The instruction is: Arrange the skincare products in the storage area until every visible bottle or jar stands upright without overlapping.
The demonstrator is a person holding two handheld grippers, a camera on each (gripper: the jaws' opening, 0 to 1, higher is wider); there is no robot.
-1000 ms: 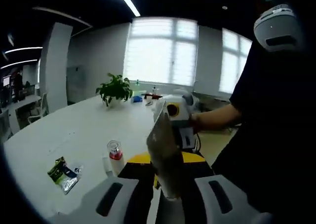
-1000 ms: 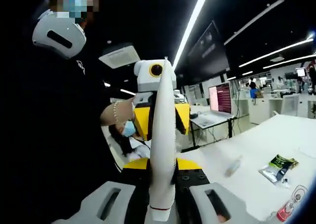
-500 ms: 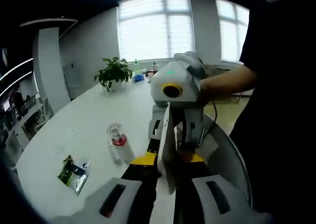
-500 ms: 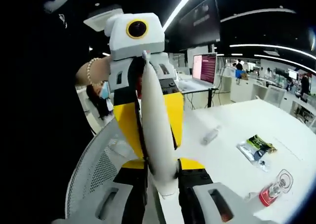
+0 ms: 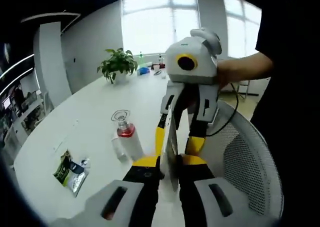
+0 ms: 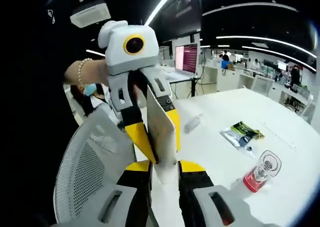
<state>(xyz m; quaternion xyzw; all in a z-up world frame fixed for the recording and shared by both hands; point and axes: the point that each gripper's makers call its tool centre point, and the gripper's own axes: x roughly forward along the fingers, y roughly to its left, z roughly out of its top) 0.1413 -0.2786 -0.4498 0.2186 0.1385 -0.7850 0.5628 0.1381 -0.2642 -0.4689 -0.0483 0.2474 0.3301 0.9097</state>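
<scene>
A flat white tube [image 5: 172,149] hangs in the air between my two grippers, which face each other. In the left gripper view my left gripper [image 5: 170,164] is shut on its near end, and my right gripper [image 5: 176,139] reaches down from above, shut on the far end. In the right gripper view the tube [image 6: 160,129] rises from my right gripper [image 6: 165,167], with the left gripper [image 6: 155,137] clamped on it from above. A clear bottle with a red base [image 5: 125,132] [image 6: 260,172] stands upright on the white table [image 5: 75,122]. A small clear bottle [image 6: 192,123] lies on its side.
A green and black sachet [image 5: 70,167] [image 6: 240,132] lies flat on the table. A white mesh chair [image 5: 240,162] [image 6: 90,157] stands right beside the grippers. A potted plant [image 5: 117,64] sits at the table's far end. A person's arm [image 5: 245,72] holds the right gripper.
Both grippers have kept their hold on the white tube. Both views have tipped down toward the table and the chair, and each opposite gripper now stands higher above the tube.
</scene>
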